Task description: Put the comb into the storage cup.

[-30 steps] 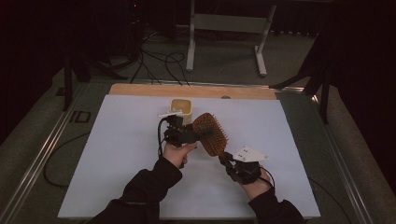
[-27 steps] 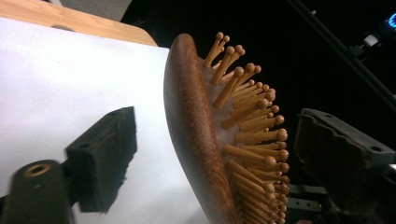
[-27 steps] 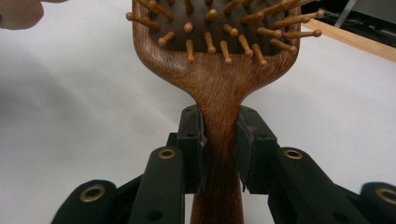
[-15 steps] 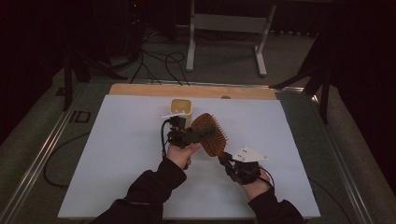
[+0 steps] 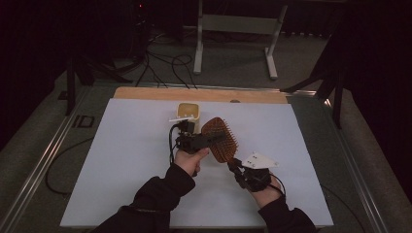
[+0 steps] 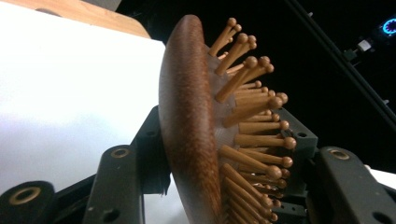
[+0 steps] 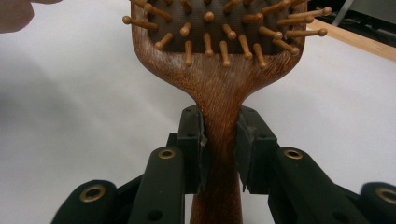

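Observation:
A brown wooden hairbrush [image 5: 222, 141] with wooden pins is held up over the white sheet [image 5: 121, 155] between both hands. My right gripper [image 5: 234, 165] is shut on its handle [image 7: 219, 154], a pad pressing each side, with the pinned face towards its camera. My left gripper [image 5: 216, 139] comes in from the left. Its jaws have just been closing on the brush head [image 6: 187, 126]; one pad now lies against the smooth wooden back and the other meets the pin tips.
A small yellow cup [image 5: 188, 112] stands on the sheet just behind the left gripper. A wooden strip [image 5: 145, 93] edges the table's far side. Beyond it are a metal stand [image 5: 233, 24] and floor cables [image 5: 165, 60]. Bare sheet lies left and right.
The left gripper's jaws have drawn in around the brush head, from wide apart to touching it. Both hands and the brush have kept their places.

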